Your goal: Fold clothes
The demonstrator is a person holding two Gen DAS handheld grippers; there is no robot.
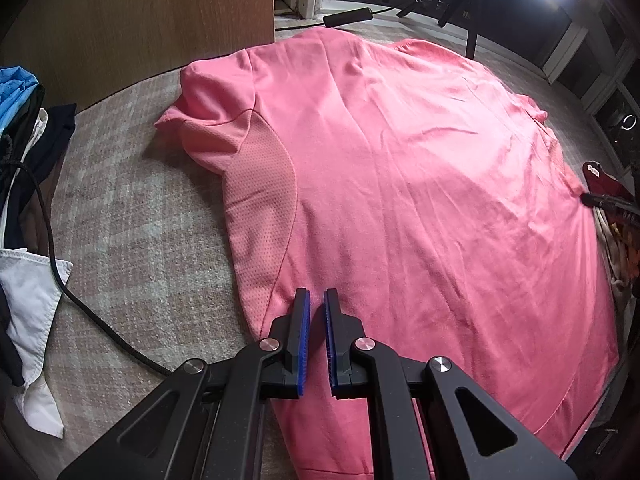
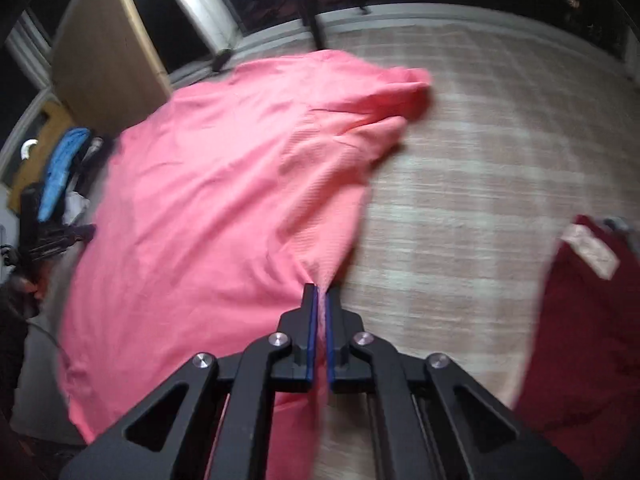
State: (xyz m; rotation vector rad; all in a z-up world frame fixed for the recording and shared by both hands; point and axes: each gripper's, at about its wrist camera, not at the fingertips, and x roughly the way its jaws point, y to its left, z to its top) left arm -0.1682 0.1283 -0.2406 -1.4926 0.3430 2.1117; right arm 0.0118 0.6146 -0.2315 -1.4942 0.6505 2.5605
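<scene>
A pink T-shirt [image 1: 400, 160] lies spread flat on a checked beige cover [image 1: 132, 232], neck end away from me. Its left sleeve [image 1: 200, 120] is bunched up, with a mesh panel under it. My left gripper [image 1: 317, 294] stands at the near hem, left of the middle, blue pads nearly together with pink cloth between them. In the right wrist view the same T-shirt [image 2: 200, 200] fills the left half. My right gripper [image 2: 321, 290] is shut on the shirt's right edge; the fabric is pinched between the pads and pulls up into a ridge toward the right sleeve [image 2: 384, 100].
A pile of clothes [image 1: 24, 120], a white garment [image 1: 32, 300] and a black cable [image 1: 80, 308] lie along the left. A wooden panel [image 1: 140, 20] stands at the back left. A dark red garment [image 2: 580, 340] lies to the right, with bare checked cover [image 2: 460, 200] between.
</scene>
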